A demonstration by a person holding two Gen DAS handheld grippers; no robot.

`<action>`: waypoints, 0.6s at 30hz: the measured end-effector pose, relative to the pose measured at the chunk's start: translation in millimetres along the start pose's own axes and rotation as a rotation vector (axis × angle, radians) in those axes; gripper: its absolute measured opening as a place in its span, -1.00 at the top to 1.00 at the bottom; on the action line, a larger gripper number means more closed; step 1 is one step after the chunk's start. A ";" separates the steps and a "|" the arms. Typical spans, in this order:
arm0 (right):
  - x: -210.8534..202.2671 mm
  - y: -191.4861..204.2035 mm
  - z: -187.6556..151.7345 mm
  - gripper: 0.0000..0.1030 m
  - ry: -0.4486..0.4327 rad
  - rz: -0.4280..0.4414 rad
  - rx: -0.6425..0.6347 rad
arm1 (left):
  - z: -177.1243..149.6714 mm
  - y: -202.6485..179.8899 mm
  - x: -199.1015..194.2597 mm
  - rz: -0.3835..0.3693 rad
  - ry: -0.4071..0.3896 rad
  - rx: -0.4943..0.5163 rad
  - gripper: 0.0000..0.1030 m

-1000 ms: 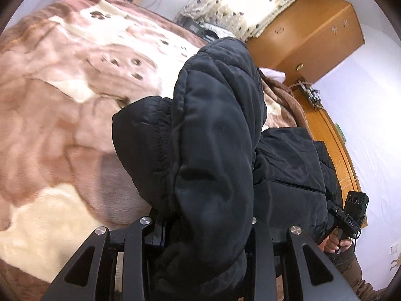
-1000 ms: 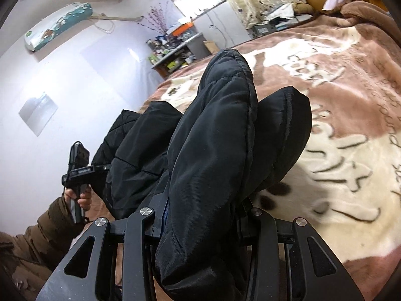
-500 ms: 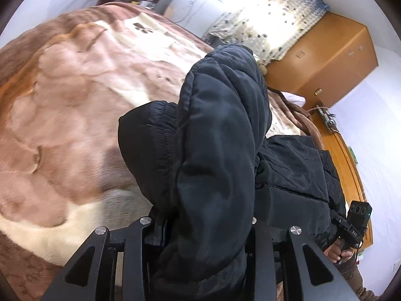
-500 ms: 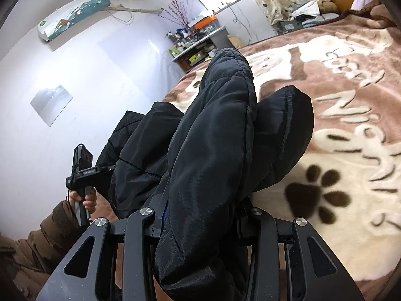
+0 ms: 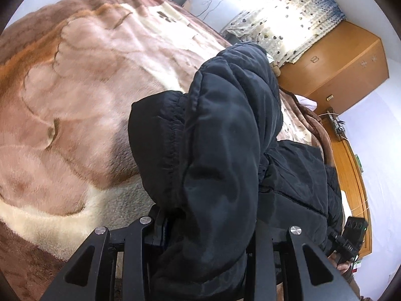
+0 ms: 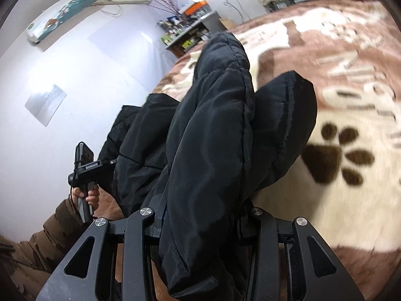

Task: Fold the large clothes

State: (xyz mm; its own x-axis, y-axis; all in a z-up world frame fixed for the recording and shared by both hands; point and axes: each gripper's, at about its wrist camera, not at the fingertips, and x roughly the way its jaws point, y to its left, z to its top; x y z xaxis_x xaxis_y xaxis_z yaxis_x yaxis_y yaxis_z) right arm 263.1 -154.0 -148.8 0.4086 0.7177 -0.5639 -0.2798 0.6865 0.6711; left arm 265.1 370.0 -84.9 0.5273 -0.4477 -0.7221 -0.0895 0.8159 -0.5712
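Note:
A black puffer jacket bulges up thickly between the jaws of my left gripper, which is shut on a fold of it. The same jacket fills the right wrist view, where my right gripper is shut on another fold. The padding hides the fingertips of both. The jacket hangs stretched between the two grippers above a brown and cream blanket with paw prints. Each view shows the other gripper in a hand: the right gripper and the left gripper.
The blanket covers a wide bed. A wooden wardrobe and a spotted curtain stand beyond it. A cluttered shelf and a wall air conditioner are on the other side. A brown sleeve is at lower left.
Both grippers have carried the jacket across and down toward the blanket, which now looks closer. Their hold on the jacket is unchanged.

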 end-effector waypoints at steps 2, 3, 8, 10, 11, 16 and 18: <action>0.6 -8.6 -8.0 0.26 0.007 -0.003 0.040 | -2.7 6.0 4.9 0.012 0.010 -0.009 0.33; 0.8 -12.7 -10.6 0.26 0.006 -0.004 0.058 | -3.5 8.0 6.5 0.012 0.012 -0.014 0.33; 0.0 -21.7 -18.2 0.25 0.003 -0.016 0.097 | -6.9 15.8 13.5 0.026 0.027 -0.017 0.29; -1.5 -21.5 -20.5 0.25 0.005 -0.026 0.097 | -7.1 19.1 16.4 0.031 0.032 -0.022 0.25; -1.9 -21.9 -21.7 0.24 0.007 -0.030 0.100 | -7.8 20.6 18.1 0.037 0.037 -0.020 0.23; -0.5 -26.5 -26.1 0.18 0.024 -0.060 0.108 | -10.8 29.1 26.5 0.051 0.064 -0.021 0.08; 0.1 -29.2 -29.2 0.15 0.028 -0.069 0.117 | -12.3 32.0 29.1 0.051 0.070 -0.025 0.05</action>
State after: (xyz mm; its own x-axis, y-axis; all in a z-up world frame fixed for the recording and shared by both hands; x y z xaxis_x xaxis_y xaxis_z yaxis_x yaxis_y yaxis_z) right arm 246.0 -170.5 -182.5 0.3984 0.6734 -0.6227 -0.1476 0.7172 0.6811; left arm 267.2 378.5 -129.0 0.4613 -0.4307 -0.7757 -0.1361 0.8296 -0.5415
